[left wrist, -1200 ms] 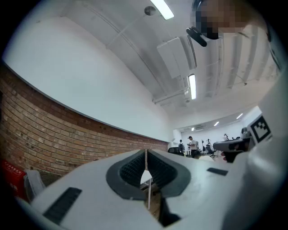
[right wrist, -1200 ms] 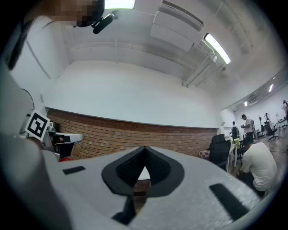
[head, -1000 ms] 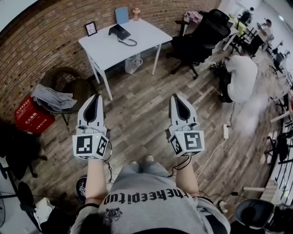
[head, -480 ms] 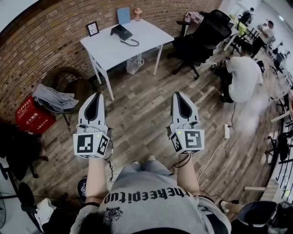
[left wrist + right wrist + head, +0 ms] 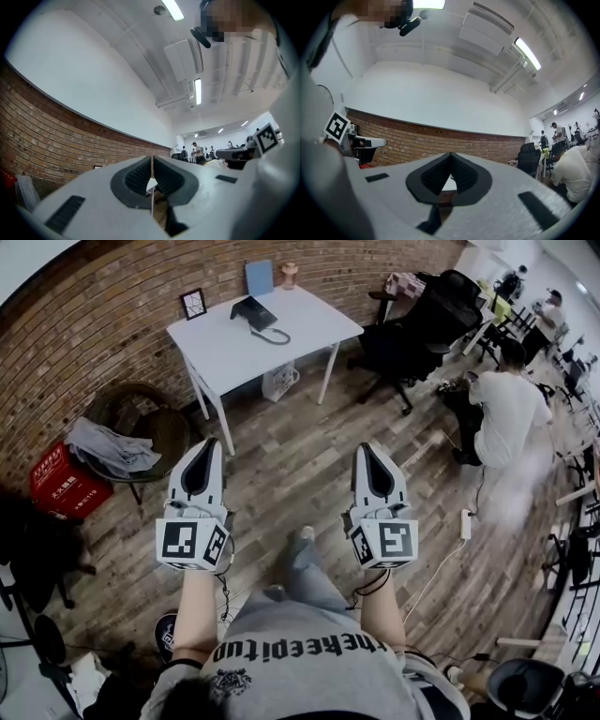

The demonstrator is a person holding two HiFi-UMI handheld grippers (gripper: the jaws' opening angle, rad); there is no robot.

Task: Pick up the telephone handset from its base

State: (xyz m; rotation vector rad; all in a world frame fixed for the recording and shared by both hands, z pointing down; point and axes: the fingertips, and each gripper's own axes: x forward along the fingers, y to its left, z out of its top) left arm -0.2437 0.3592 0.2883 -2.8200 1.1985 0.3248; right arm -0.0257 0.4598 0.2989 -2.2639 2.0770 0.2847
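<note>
Jaws of the left gripper (image 5: 210, 444) are pressed together at the tips, holding nothing. Well ahead of both grippers, the telephone handset (image 5: 246, 308) seems to rest on its base (image 5: 259, 317) on the white table (image 5: 225, 357). The right gripper (image 5: 362, 450) is likewise closed and empty.

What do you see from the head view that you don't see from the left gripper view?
Only the head view shows the telephone on the white table, and the marker cube on the left gripper. Only the left gripper view shows the ceiling with its long lights. Both show the brick wall, the left gripper with its jaws shut on nothing, the right gripper, and people farther off in the room.
</note>
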